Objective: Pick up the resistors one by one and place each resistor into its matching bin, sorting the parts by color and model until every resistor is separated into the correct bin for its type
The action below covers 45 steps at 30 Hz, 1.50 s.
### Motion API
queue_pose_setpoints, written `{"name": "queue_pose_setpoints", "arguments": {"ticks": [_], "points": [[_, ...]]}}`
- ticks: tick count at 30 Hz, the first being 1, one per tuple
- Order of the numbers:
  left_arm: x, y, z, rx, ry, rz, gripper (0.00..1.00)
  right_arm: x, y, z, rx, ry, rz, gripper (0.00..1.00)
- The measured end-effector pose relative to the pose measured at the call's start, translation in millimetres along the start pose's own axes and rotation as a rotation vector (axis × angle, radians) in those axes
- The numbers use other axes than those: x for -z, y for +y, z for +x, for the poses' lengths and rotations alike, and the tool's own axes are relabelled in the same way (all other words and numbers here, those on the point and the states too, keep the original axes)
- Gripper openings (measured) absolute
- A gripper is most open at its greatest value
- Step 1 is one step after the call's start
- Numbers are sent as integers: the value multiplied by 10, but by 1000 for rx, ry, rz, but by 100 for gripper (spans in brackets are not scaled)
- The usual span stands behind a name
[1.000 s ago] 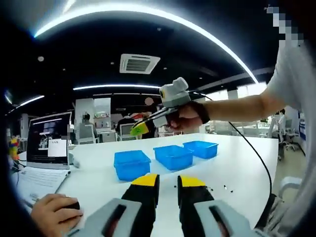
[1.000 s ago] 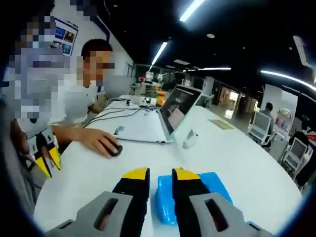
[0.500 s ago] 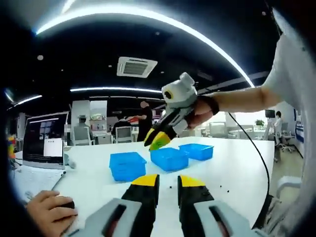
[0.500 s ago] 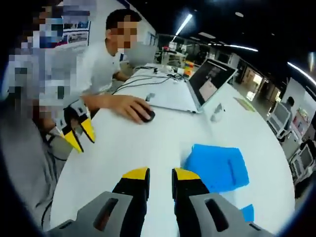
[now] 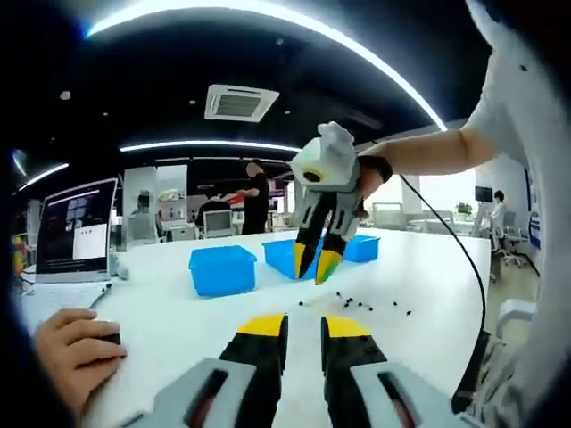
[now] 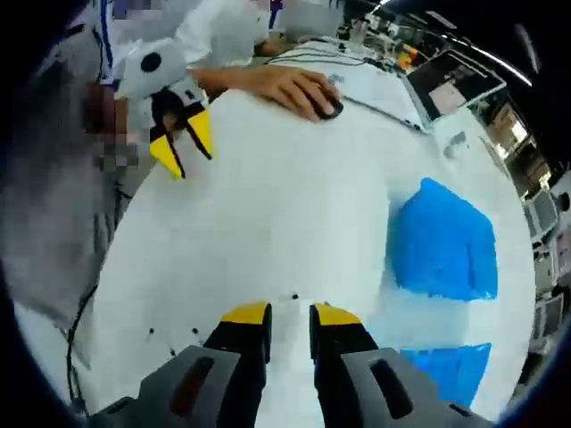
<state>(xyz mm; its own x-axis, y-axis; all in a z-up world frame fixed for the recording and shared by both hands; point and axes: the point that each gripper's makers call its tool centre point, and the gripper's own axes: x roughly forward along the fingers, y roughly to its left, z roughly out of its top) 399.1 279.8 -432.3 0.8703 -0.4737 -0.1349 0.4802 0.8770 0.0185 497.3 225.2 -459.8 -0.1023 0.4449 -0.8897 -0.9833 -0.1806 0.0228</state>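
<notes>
The step in hand looks like the reach for a first pick: in the left gripper view the right gripper point(image 5: 319, 267), jaws spread and empty, points down above the resistors point(image 5: 357, 305), tiny dark specks scattered on the white table point(image 5: 161, 312) at its 5 o'clock. The blue bins point(image 5: 223, 268) sit at 10 o'clock of them; the left gripper point(image 5: 303, 328) waits low, jaws narrowly parted, holding nothing. Next it must drop onto one speck and pinch it alone
</notes>
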Motion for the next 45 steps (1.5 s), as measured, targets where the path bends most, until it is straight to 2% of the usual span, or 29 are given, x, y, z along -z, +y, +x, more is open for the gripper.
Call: {"name": "queue_pose_setpoints", "arguments": {"ticks": [4,5,6,8,12,13,14,15,16,18,22,27,32,38,42,44,45], "points": [[54,43,-21,2,11,-19,18,106,-138,98,50,29,102,20],[62,54,-30,-4,16,-13,18,126,-179,105,77,40,87,20],[64,58,-33,-5,17,-12,18,125,-172,115,71,35,87,20],[77,81,-55,-12,30,-18,18,105,-133,136,49,15,148,20],[82,55,-69,-9,42,-21,18,116,-108,215,61,32,119,19],[81,42,-67,-6,42,-22,18,87,-146,203,83,21,95,18],[79,28,-64,-2,42,-22,18,119,-137,200,81,49,87,17],[81,12,-60,1,42,-22,18,111,-141,199,80,45,69,17],[81,7,-58,3,42,-22,18,117,-137,200,82,49,69,15],[96,-31,-44,11,44,-31,18,125,-129,200,73,56,36,7],[115,-115,-38,33,52,-30,18,137,-129,193,73,71,0,6],[74,-165,-54,56,34,-58,18,131,-111,174,81,49,-26,6],[29,-124,-53,46,21,-59,18,-54,-146,-14,130,-44,-46,6],[-34,-119,-102,35,-5,-50,18,-387,-128,-205,138,-227,-66,6],[-89,-123,-120,31,-46,-92,18,-702,-264,-310,176,-457,11,6],[-67,-134,-114,26,-40,-95,18,-831,-495,-446,260,-575,107,6],[-52,-151,-109,29,-36,-90,18,-916,-618,-546,297,-656,167,6]]}}
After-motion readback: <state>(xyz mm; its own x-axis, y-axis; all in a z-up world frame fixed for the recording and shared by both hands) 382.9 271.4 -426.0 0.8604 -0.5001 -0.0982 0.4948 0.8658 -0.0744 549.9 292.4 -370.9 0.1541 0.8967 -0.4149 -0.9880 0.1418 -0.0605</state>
